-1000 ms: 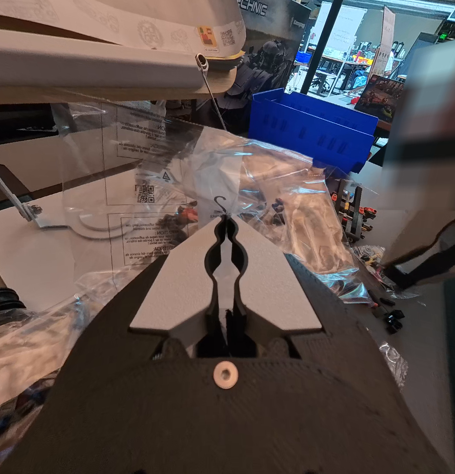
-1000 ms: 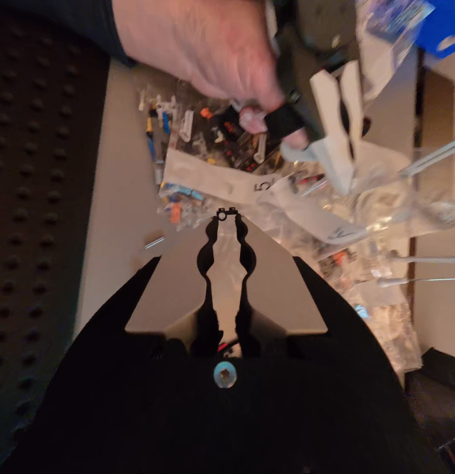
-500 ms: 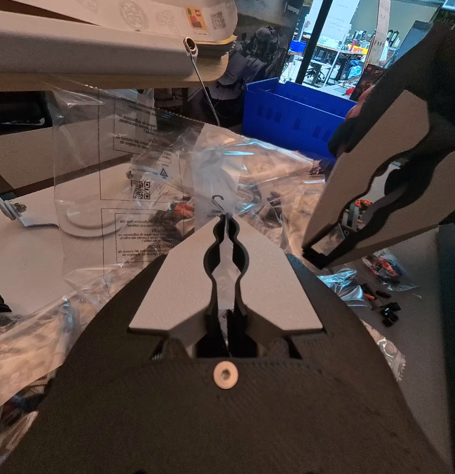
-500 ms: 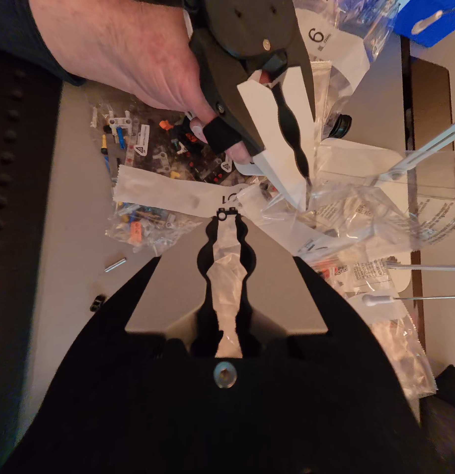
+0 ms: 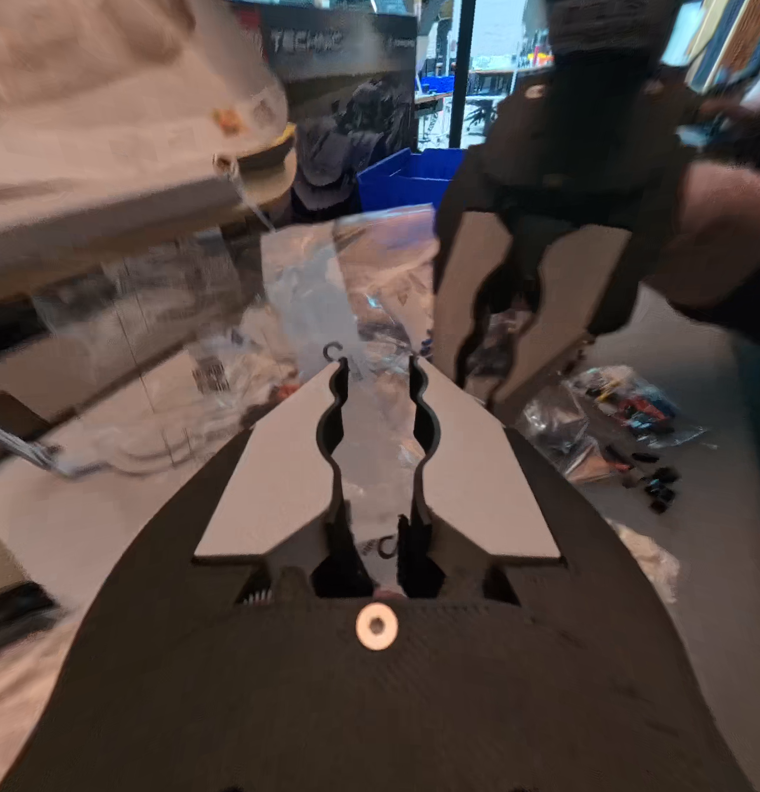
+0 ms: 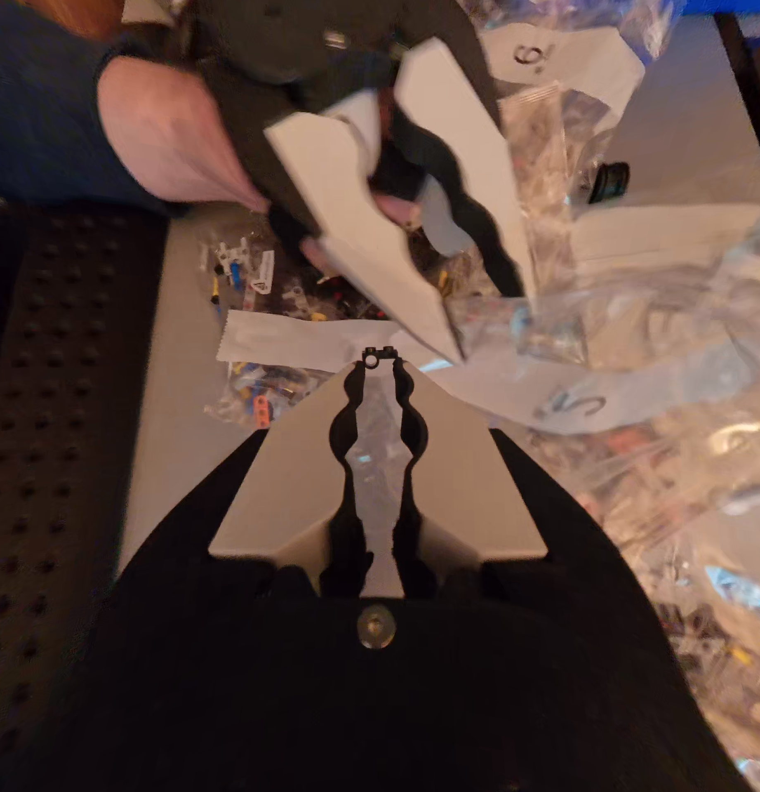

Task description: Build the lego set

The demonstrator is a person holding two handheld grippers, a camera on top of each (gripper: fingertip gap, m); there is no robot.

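A small black lego piece point(image 6: 380, 354), with a round hole at one end and two studs on top, is sitting pinched crosswise between the tips of the right gripper point(image 6: 379, 364). Beyond it, clear plastic bags of lego parts are lying heaped across the pale table: one with a white strip point(image 6: 301, 343) is showing blue, yellow and orange pieces point(image 6: 262, 398). Another crumpled clear bag point(image 5: 365, 300) is lying ahead of the left gripper, apparently loose between its parted fingers, though blur is making contact hard to judge. A few loose black pieces point(image 5: 658, 488) are lying on the table to the right.
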